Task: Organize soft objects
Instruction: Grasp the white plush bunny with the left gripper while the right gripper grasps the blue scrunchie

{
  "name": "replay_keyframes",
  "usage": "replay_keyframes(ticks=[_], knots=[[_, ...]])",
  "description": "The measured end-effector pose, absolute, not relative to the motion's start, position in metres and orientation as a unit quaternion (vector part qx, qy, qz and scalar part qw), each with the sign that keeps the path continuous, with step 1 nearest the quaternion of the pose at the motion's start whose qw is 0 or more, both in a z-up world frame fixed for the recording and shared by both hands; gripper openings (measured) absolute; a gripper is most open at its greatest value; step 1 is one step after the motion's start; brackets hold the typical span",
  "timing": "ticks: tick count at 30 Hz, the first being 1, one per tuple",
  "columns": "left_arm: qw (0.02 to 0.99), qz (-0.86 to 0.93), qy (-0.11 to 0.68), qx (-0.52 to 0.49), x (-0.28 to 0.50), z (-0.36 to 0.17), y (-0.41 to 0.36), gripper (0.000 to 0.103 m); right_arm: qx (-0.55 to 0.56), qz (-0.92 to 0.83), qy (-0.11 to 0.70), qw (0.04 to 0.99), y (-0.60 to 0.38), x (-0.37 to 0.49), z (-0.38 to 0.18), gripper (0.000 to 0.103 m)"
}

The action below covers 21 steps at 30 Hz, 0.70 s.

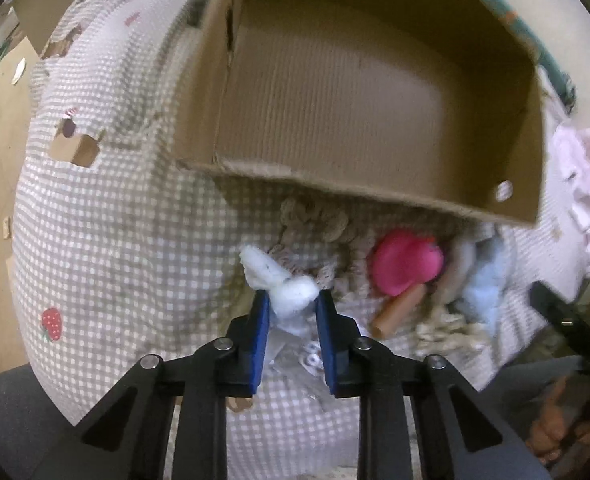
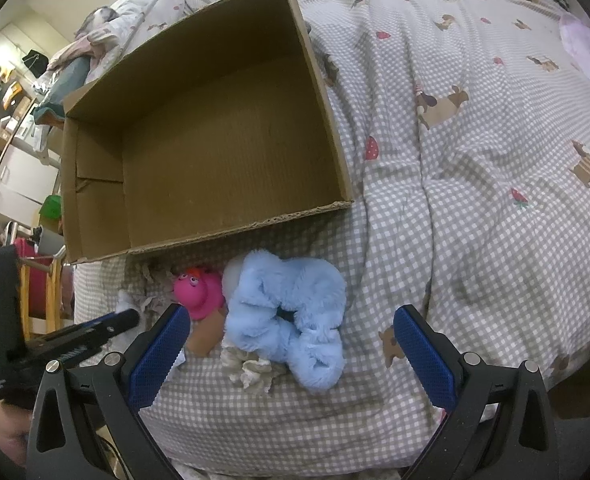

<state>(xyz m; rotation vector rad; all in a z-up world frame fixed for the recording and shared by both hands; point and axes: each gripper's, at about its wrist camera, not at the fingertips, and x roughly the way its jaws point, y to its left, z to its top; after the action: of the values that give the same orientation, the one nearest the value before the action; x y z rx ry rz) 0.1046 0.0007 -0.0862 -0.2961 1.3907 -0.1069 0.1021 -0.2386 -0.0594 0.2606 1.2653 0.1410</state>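
My left gripper (image 1: 293, 300) is shut on a white fluffy soft item (image 1: 283, 282) just in front of an open cardboard box (image 1: 375, 196). A pink rubber toy (image 1: 405, 266), a light blue fluffy scrunchie (image 1: 485, 288) and beige knitted pieces (image 1: 315, 224) lie on the bed by the box's near wall. My right gripper (image 2: 291, 336) is open, its jaws either side of the blue scrunchie (image 2: 291, 320). The pink toy (image 2: 201, 290) lies left of it, before the empty box (image 2: 215, 136). The left gripper (image 2: 123, 320) shows at the left edge.
A grey-and-white checked bedspread (image 2: 475, 160) with dog and strawberry prints covers the bed. A pale pink cloth (image 2: 587, 48) lies at the far right. Pillows and clothing (image 2: 91, 40) lie behind the box. Shelves and furniture (image 2: 11, 120) stand to the left of the bed.
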Motion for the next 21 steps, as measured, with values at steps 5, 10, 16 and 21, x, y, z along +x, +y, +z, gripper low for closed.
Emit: replay_keyframes(ticks=[5,10,16,21], knots=[[0.776,-0.063,0.606,-0.162,0.091,-0.04,0.017,0.021,0.154,0.079,0.593,0.786,-0.25,0.103,-0.063,0.103],[0.787,-0.036,0.598,-0.146,0.076,-0.031,0.036,0.021,0.176,0.086,0.618,0.762,-0.255,0.116,-0.075,0.103],[0.778,-0.003,0.606,-0.163,0.069,-0.055,0.058,0.021,0.131,0.074,0.65,0.745,-0.235,0.129,-0.096,0.103],[0.786,-0.013,0.601,-0.144,0.075,-0.054,0.047,0.021,0.108,0.076,0.665,0.735,-0.219,0.134,-0.113,0.103]])
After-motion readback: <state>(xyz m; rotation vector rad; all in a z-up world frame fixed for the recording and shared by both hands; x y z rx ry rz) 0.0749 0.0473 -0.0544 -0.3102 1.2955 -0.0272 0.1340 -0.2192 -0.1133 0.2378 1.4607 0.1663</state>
